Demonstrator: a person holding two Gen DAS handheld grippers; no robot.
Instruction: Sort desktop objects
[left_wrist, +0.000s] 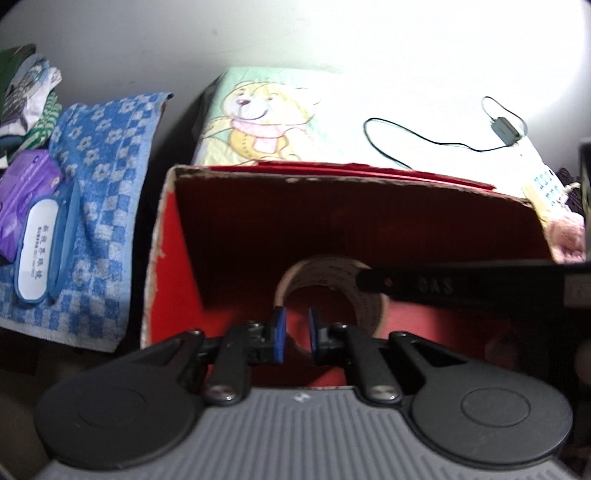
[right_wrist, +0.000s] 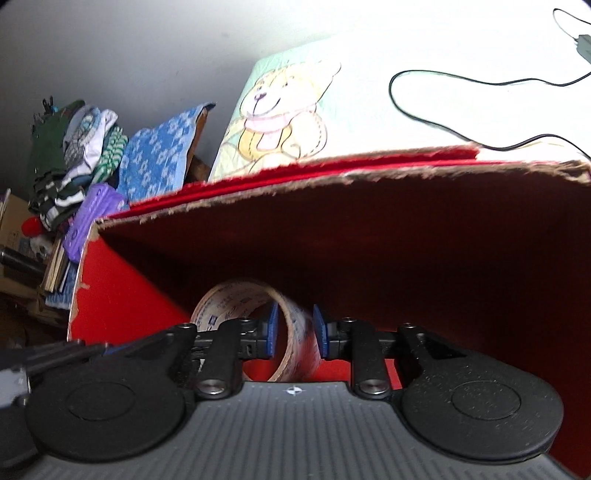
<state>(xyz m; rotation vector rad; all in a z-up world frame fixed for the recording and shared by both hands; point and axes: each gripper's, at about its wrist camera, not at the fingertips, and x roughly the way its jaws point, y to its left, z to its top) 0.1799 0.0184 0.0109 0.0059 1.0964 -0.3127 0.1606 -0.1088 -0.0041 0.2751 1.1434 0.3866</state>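
An open red cardboard box fills the middle of both views. A roll of printed tape stands on edge inside it. My right gripper reaches down into the box and is shut on the roll's wall, one blue pad on each side. In the left wrist view one of its black fingers comes in from the right to the roll's upper edge. My left gripper hovers at the box's near side, slightly open with nothing between its pads; the roll lies beyond them.
Left of the box, a blue checked towel carries a white-and-blue case and a purple pack; folded clothes are piled behind. Behind the box a bear-print cloth holds a black cable with adapter and a white keypad device.
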